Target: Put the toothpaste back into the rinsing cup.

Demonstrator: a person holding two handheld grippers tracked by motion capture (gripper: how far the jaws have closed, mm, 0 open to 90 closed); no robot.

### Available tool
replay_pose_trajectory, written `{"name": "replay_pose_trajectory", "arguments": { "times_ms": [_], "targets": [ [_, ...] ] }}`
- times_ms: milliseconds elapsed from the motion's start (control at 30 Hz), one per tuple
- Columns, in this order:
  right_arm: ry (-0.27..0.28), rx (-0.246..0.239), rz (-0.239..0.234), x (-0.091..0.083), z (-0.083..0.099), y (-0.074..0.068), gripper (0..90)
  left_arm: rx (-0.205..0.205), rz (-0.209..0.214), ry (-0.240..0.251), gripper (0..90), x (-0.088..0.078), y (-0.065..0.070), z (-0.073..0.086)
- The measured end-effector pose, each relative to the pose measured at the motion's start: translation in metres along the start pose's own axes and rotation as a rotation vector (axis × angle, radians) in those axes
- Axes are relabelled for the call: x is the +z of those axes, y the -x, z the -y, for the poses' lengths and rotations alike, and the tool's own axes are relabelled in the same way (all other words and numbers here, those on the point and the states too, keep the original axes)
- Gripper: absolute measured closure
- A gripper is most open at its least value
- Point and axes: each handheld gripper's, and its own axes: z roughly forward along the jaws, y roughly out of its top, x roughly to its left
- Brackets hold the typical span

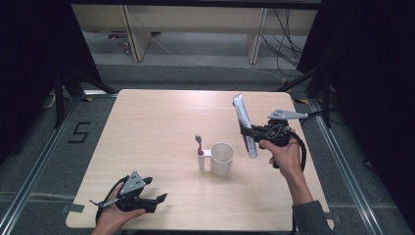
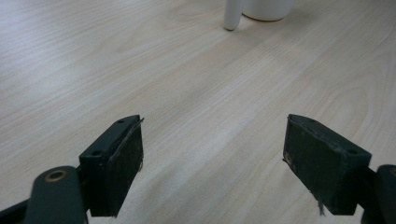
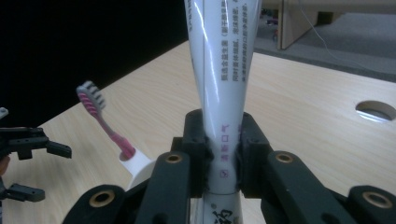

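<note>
A person's right gripper [image 1: 248, 133] pinches a white toothpaste tube [image 1: 243, 123] between its jaws, held tilted above the wooden table [image 1: 161, 122] just right of a white cup [image 1: 221, 158] with a pink toothbrush [image 1: 199, 145] standing beside it, while the left gripper [image 1: 159, 200] rests spread and empty near the table's front edge.

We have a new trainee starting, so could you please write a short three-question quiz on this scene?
1. True or false: the right gripper is shut on the toothpaste tube.
2. Where is the toothbrush? A) standing in the cup's side holder B) lying flat on the table C) in the left gripper
3. Fill in: the left gripper has its jaws ____.

Key: 1 true; 2 A, beside the white cup; 3 open, over bare table.
</note>
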Motion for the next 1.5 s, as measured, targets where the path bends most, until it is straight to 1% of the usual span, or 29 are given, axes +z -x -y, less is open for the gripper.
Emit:
{"name": "replay_pose_trajectory", "arguments": {
  "times_ms": [33,67,100,133,167,200,233,300,367,400,433,500,567,600,633,733,867,933,1033,1100,1133,1167,1200,1267,1300,1367,1400,1467,1500],
  "targets": [
    [0.014,-0.001,-0.016,0.002,0.0,-0.002,77.4,0.0,0.002,-0.001,19.9,0.0,0.0,0.0],
    [0.014,-0.001,-0.016,0.002,0.0,-0.002,77.4,0.0,0.002,-0.001,19.9,0.0,0.0,0.0],
    [0.02,-0.02,-0.01,0.003,0.0,-0.004,77.4,0.0,0.0,0.001,19.9,0.0,0.0,0.0],
    [0.018,-0.016,-0.028,0.008,0.0,-0.008,77.4,0.002,0.0,-0.001,19.9,0.0,0.0,0.0],
    [0.024,-0.023,-0.027,0.01,0.0,-0.01,77.4,0.0,-0.003,-0.002,19.8,0.0,0.0,0.0],
    [0.019,-0.001,-0.045,0.012,0.001,-0.013,77.4,0.001,-0.004,-0.003,19.9,-0.001,0.0,0.0],
    [0.019,-0.001,-0.045,0.012,0.001,-0.013,77.4,0.001,-0.004,-0.003,19.9,-0.001,0.0,0.0],
    [0.037,-0.021,-0.063,0.021,0.001,-0.018,77.4,0.002,0.001,0.0,19.9,0.0,0.0,0.0],
    [0.036,0.01,-0.063,0.025,0.001,-0.023,77.3,-0.001,-0.003,-0.002,19.9,0.0,0.0,0.0],
    [0.036,0.01,-0.063,0.025,0.001,-0.023,77.3,-0.001,-0.003,-0.002,19.9,0.0,0.0,0.0],
    [0.066,-0.018,-0.063,0.032,0.0,-0.023,77.3,0.002,-0.005,-0.002,19.9,-0.001,0.0,0.0],
    [0.065,0.002,-0.075,0.037,-0.001,-0.026,77.3,0.004,0.003,0.001,19.9,-0.001,0.0,0.0],
    [0.075,-0.015,-0.071,0.043,-0.001,-0.027,77.3,0.004,0.002,0.003,19.9,-0.001,-0.001,0.0],
    [0.067,0.002,-0.08,0.045,0.0,-0.029,77.3,0.005,0.003,0.004,19.9,-0.002,-0.001,0.0],
    [0.059,-0.016,-0.066,0.047,0.0,-0.029,77.3,-0.003,0.004,0.012,19.9,-0.001,0.0,0.0],
    [0.078,0.003,-0.078,0.053,0.003,-0.031,77.4,-0.003,0.004,0.013,19.9,-0.001,0.0,0.0],
    [0.097,-0.021,-0.085,0.058,0.009,-0.03,77.4,0.003,0.004,0.006,19.9,-0.001,0.0,0.0],
    [0.1,-0.002,-0.087,0.06,0.014,-0.031,77.4,-0.001,0.005,0.011,19.9,-0.001,0.0,0.0],
    [0.098,-0.005,-0.093,0.063,0.021,-0.029,77.4,-0.002,0.004,0.008,19.9,-0.001,0.0,0.0],
    [0.105,-0.038,-0.089,0.064,0.024,-0.027,77.4,0.001,0.003,0.007,19.9,-0.001,0.001,0.0],
    [0.096,-0.027,-0.097,0.064,0.026,-0.028,77.3,0.003,0.007,0.01,19.9,-0.001,0.001,0.0],
    [0.091,-0.018,-0.085,0.063,0.029,-0.03,77.3,0.002,0.007,0.011,19.9,-0.001,0.001,0.0],
    [0.106,-0.03,-0.098,0.064,0.03,-0.029,77.4,-0.001,0.004,0.008,19.9,-0.001,0.001,0.0],
    [0.107,-0.024,-0.096,0.063,0.034,-0.028,77.3,0.003,0.005,0.005,19.8,-0.001,0.001,0.0],
    [0.116,-0.041,-0.105,0.063,0.036,-0.027,77.3,0.0,0.008,0.013,19.9,-0.001,0.001,0.0],
    [0.123,-0.036,-0.098,0.063,0.04,-0.027,77.3,0.006,0.001,-0.002,19.9,-0.001,0.0,0.0],
    [0.12,-0.037,-0.102,0.063,0.041,-0.027,77.3,0.006,0.001,-0.002,19.9,-0.001,0.001,0.0],
    [0.134,-0.066,-0.098,0.064,0.044,-0.026,77.2,0.001,0.005,0.012,19.9,0.0,0.002,0.0],
    [0.128,-0.061,-0.105,0.065,0.044,-0.026,77.2,0.001,0.007,0.011,19.9,0.0,0.001,0.0]
  ]
}}
